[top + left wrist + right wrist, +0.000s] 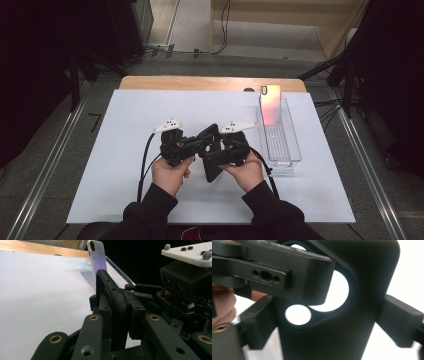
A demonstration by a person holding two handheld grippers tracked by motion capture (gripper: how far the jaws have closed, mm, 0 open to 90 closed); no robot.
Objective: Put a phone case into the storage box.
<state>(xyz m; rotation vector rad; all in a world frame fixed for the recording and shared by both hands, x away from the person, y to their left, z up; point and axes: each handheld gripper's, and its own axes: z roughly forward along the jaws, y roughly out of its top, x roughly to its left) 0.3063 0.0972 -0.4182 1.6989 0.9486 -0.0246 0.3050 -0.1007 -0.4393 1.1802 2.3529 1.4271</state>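
Observation:
Over the middle of the white mat I hold a black phone case [212, 172] between both grippers. My left gripper [201, 144] comes in from the left and is shut on the case's edge; in the left gripper view its jaws pinch the curved rim of the case [117, 302]. My right gripper [212, 156] comes in from the right. In the right gripper view its two pads sit against both long sides of the case [337, 337], whose camera cut-out shows white mat behind. One left jaw [287, 272] crosses the upper part of that view.
A clear plastic bin [287, 150] stands at the right of the mat, with a phone [271, 105] leaning upright at its far end. The white mat [125, 150] covers a wooden table. Dark stands and cables surround the table.

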